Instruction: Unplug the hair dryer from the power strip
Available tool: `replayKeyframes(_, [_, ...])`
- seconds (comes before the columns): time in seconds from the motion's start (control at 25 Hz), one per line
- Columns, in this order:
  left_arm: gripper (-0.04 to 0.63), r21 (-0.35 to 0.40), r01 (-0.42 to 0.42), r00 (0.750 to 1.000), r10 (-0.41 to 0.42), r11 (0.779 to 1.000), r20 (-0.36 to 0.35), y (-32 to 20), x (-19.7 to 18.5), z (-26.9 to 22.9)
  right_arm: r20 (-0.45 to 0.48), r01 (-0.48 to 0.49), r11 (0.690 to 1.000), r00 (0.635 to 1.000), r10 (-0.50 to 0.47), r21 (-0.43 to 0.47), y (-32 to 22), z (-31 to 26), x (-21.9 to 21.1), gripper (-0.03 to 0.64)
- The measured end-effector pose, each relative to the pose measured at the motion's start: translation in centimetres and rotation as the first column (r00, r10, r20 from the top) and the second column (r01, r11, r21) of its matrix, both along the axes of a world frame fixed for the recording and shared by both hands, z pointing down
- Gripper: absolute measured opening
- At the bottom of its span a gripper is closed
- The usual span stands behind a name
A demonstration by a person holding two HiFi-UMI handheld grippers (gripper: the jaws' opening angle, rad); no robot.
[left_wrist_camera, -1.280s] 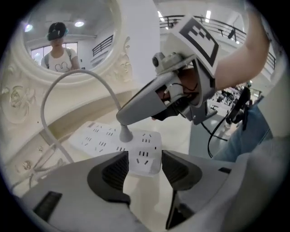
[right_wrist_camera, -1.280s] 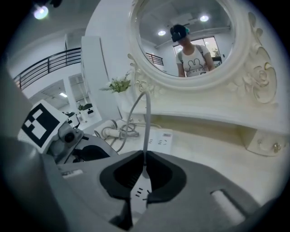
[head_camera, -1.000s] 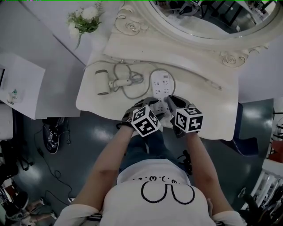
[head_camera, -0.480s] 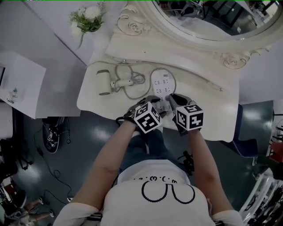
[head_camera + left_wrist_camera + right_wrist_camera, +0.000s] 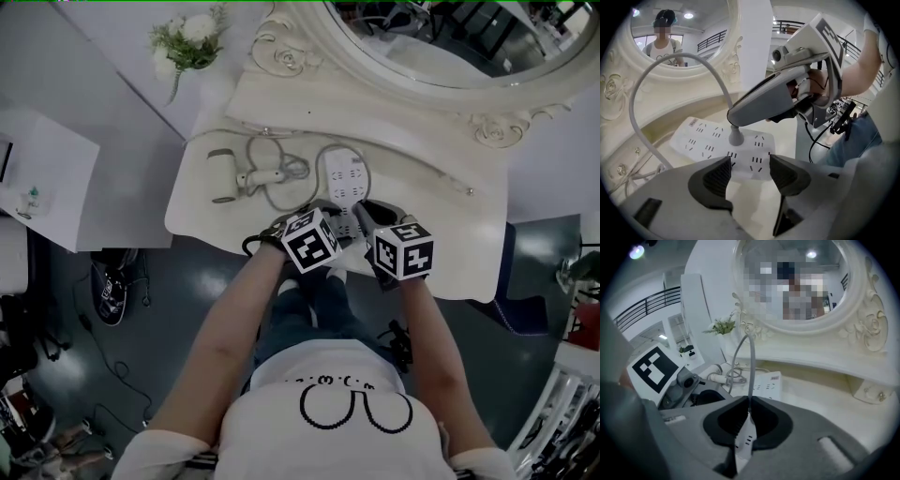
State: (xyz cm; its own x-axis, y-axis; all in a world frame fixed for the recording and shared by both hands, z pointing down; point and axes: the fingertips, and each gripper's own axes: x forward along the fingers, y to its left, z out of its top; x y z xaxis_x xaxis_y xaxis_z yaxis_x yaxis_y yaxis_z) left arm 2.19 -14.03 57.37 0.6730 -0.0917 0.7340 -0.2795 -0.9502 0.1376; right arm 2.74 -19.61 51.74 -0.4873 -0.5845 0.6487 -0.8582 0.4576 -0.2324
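Note:
The white power strip (image 5: 345, 181) lies on the cream dressing table (image 5: 441, 234), just ahead of both grippers. A grey plug (image 5: 736, 137) stands in one of the strip's near sockets, and its cord (image 5: 651, 89) arches up and away. My right gripper (image 5: 749, 414) is shut on that cord just above the plug; from the left gripper view its grey jaws come down over the plug. My left gripper (image 5: 749, 174) is open, its pads (image 5: 717, 177) to either side of the strip's near end. The hair dryer (image 5: 222, 176) lies at the table's left.
Loose coils of cord (image 5: 281, 178) lie between the dryer and the strip. An ornate oval mirror (image 5: 441, 37) rises behind the table, with a flower bunch (image 5: 187, 37) at the back left. A white cabinet (image 5: 47, 178) stands left of the table, above dark floor.
The left gripper has tipped slightly toward the strip. The right gripper keeps its hold on the cord and has barely shifted.

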Motion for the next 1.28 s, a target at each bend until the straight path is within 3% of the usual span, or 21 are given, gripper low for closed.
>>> replayKeyframes(0.24, [0.256, 0.036, -0.011, 0.999, 0.010, 0.999, 0.036, -0.1, 0.7, 0.4, 0.087, -0.107, 0.993, 0.990, 0.111, -0.046, -0.1, 1.2, 2.6, 0.023])
replayKeyframes(0.4, [0.258, 0.024, -0.046, 0.997, 0.045, 0.999, 0.056, -0.1, 0.7, 0.5, 0.021, -0.067, 0.998, 0.997, 0.067, -0.005, 0.8, 0.7, 2.2, 0.023])
replayKeyframes(0.6, [0.258, 0.003, -0.087, 0.994, 0.086, 0.996, 0.070, 0.1, 0.7, 0.4, -0.151, 0.090, 0.991, 0.986, -0.074, 0.097, 0.2, 0.2, 0.2, 0.023])
replayKeyframes(0.68, [0.258, 0.008, -0.087, 0.994, 0.086, 0.996, 0.070, 0.0, 0.8, 0.4, -0.150, 0.079, 0.992, 0.987, -0.063, 0.101, -0.2, 0.5, 0.6, 0.023])
replayKeyframes(0.84, [0.258, 0.018, -0.078, 0.995, 0.076, 0.997, 0.070, 0.1, 1.1, 0.5, -0.031, -0.043, 0.998, 0.999, 0.045, 0.055, 0.0, 1.0, 2.6, 0.023])
replayKeyframes(0.92, [0.256, 0.016, -0.082, 0.994, 0.081, 0.996, 0.067, 0.0, 1.2, 0.5, -0.046, -0.027, 0.997, 0.998, 0.030, 0.072, 0.4, 0.8, 2.6, 0.023])
replayKeyframes(1.12, [0.258, -0.006, -0.120, 0.990, 0.120, 0.993, 0.077, 0.2, 0.8, 0.4, -0.195, 0.110, 0.982, 0.978, -0.079, 0.153, 0.8, 0.3, 0.5, 0.023])
replayKeyframes(1.2, [0.258, 0.000, -0.123, 0.989, 0.122, 0.992, 0.080, 0.1, 1.0, 0.4, -0.199, 0.124, 0.982, 0.976, -0.094, 0.144, 0.1, 0.5, 0.6, 0.023])
replayKeyframes(1.28, [0.256, 0.006, -0.126, 0.988, 0.125, 0.992, 0.091, 0.0, 1.2, 0.5, -0.139, 0.070, 0.991, 0.989, -0.054, 0.115, -0.5, 0.8, 1.4, 0.025])
